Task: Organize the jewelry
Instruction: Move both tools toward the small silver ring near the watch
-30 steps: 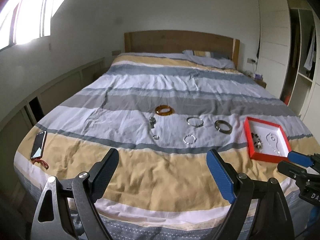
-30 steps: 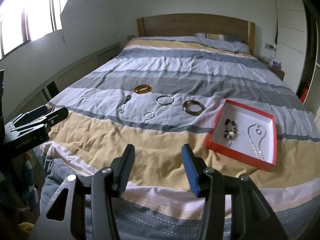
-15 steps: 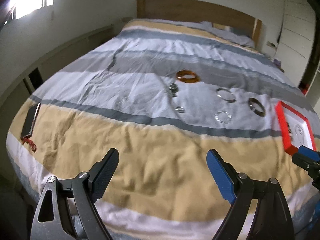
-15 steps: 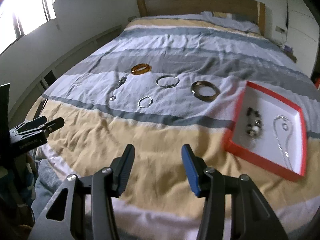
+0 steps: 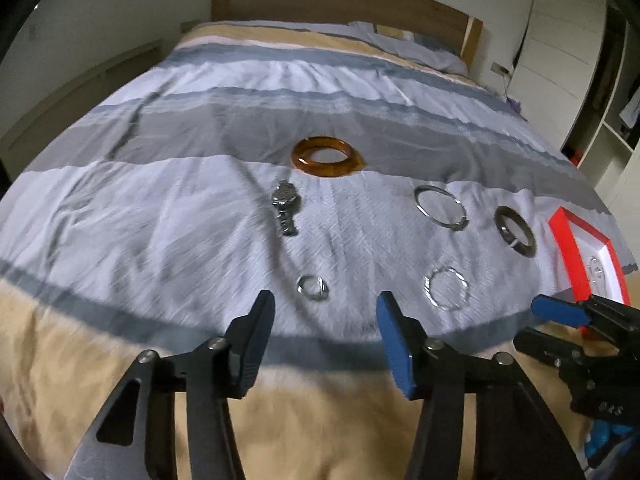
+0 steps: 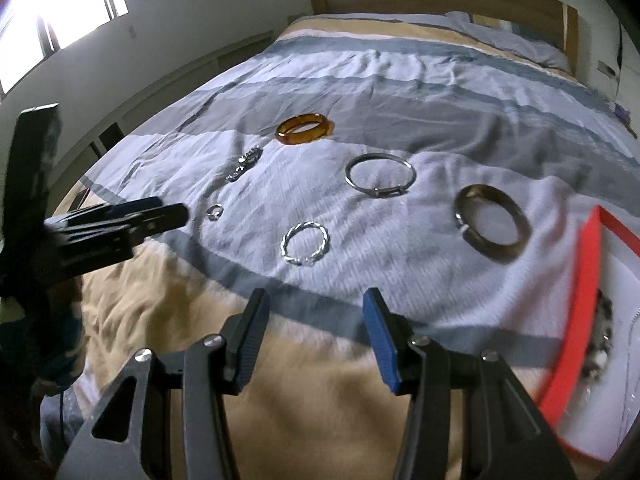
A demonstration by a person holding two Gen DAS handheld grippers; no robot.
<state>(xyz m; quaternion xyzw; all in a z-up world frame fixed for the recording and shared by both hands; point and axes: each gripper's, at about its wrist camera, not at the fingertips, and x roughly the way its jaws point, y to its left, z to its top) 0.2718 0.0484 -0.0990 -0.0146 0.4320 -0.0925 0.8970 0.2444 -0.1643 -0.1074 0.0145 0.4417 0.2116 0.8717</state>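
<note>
We see duvet striped white, grey, blue, tan. Bangle amber. Thick ring dull bronze. Twisted ring silver. Box red-rimmed, white inside. Our gripper pads: one black, one blue.

Light: daylight from the window at far left, blown out to white glare.
Room: dim elsewhere.
Blur: motion smear across the bedspread, strongest near the edges.
Distortion: fisheye bending, dark vignette in corners.
</note>
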